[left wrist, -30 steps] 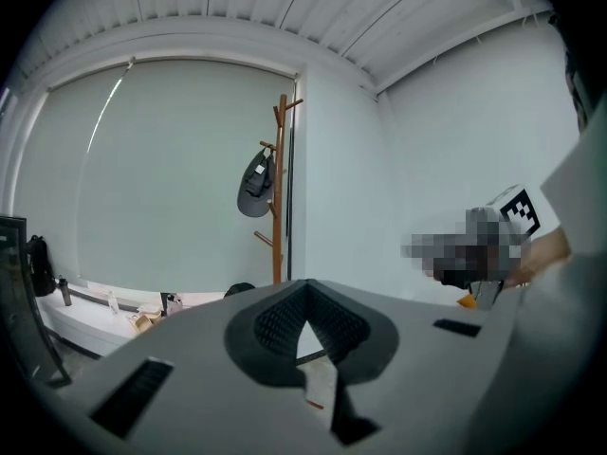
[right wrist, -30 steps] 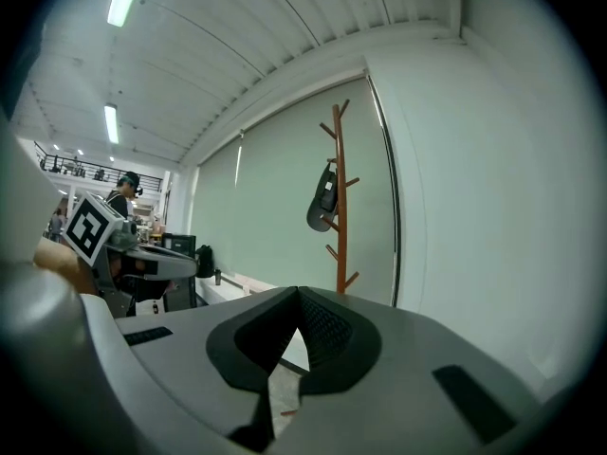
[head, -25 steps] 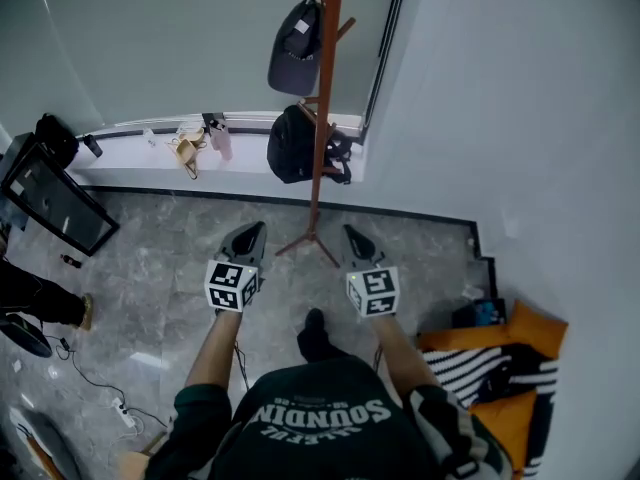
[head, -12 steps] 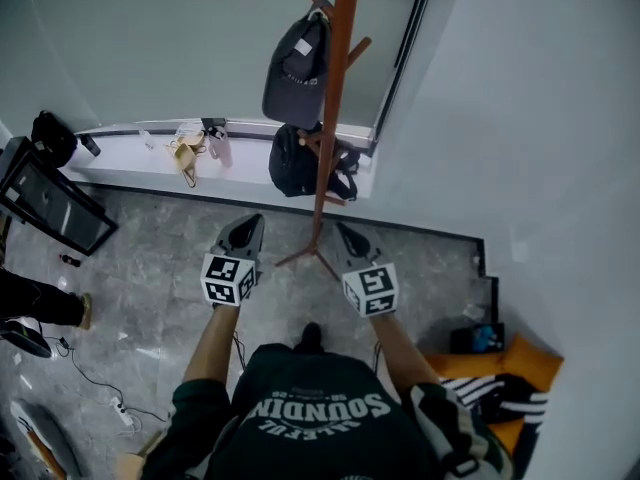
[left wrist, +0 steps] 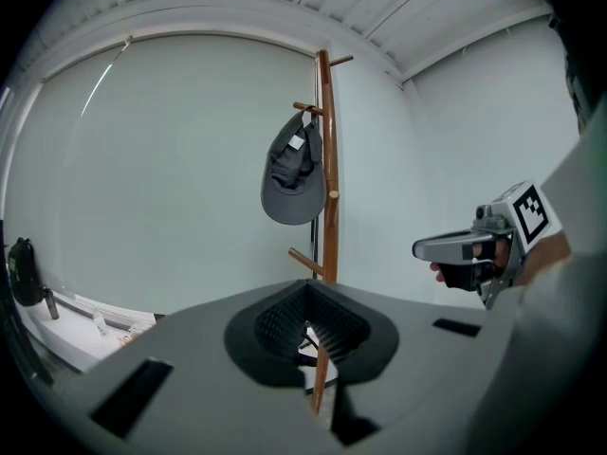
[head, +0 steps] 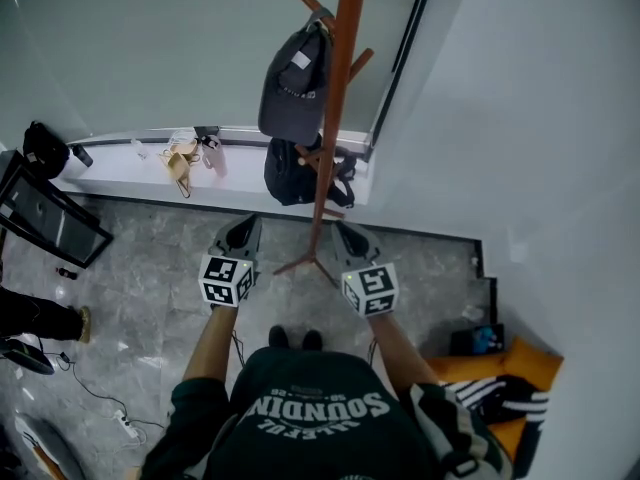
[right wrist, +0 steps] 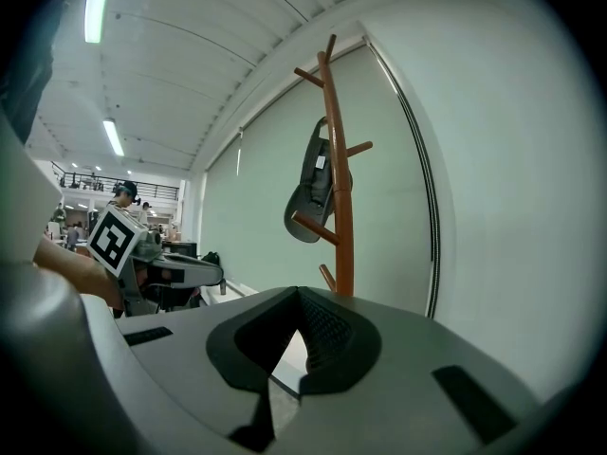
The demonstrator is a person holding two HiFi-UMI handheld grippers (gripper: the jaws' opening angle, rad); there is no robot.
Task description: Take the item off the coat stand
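Note:
A tall wooden coat stand (head: pixel 335 88) rises straight ahead of me by the wall corner. A grey cap (head: pixel 293 76) hangs from an upper peg on its left side. A black backpack (head: pixel 292 171) hangs lower down by the pole. My left gripper (head: pixel 240 236) and right gripper (head: pixel 352 241) are held out low, either side of the stand's base, both shut and empty, well below the cap. In the left gripper view the cap (left wrist: pixel 292 171) and stand (left wrist: pixel 328 188) lie beyond the left gripper (left wrist: pixel 308 326). The right gripper view shows the cap (right wrist: pixel 310 192) above the right gripper (right wrist: pixel 292 337).
A white window ledge (head: pixel 120 163) holds several small items. A black frame (head: pixel 45 223) leans at the left, and another person's leg (head: pixel 40 316) shows there. Cables (head: pixel 95 383) trail on the marble floor. Orange and striped fabric (head: pixel 505 393) lies at the lower right.
I have stepped closer to the stand, so the cap and pole loom larger and higher. Both grippers stay shut, held in much the same pose.

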